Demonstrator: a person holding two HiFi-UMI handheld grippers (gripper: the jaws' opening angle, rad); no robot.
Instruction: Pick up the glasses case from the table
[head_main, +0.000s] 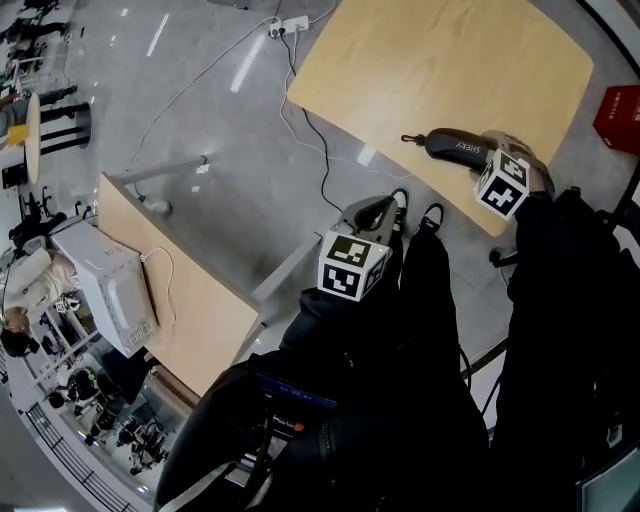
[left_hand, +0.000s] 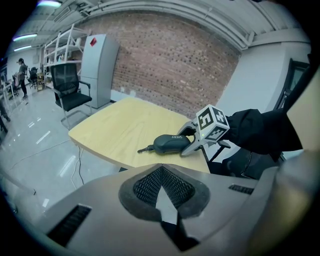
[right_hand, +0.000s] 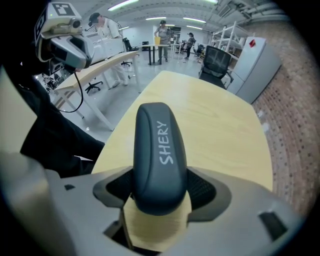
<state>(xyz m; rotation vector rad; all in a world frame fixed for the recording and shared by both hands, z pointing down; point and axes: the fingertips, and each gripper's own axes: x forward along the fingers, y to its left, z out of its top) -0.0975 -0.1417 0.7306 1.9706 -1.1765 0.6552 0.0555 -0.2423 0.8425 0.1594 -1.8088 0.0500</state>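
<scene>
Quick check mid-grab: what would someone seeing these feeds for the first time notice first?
The dark glasses case, printed SHERY, fills the right gripper view. The right tongs are closed on its near end, close to the edge of the pale wooden table. The left tongs are shut and empty, held back from the table.

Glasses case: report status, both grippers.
Right gripper shut on glasses case, near end. Case flat on table, not yet lifted. Left gripper shut, empty, off to the side. Nothing blocking.
</scene>
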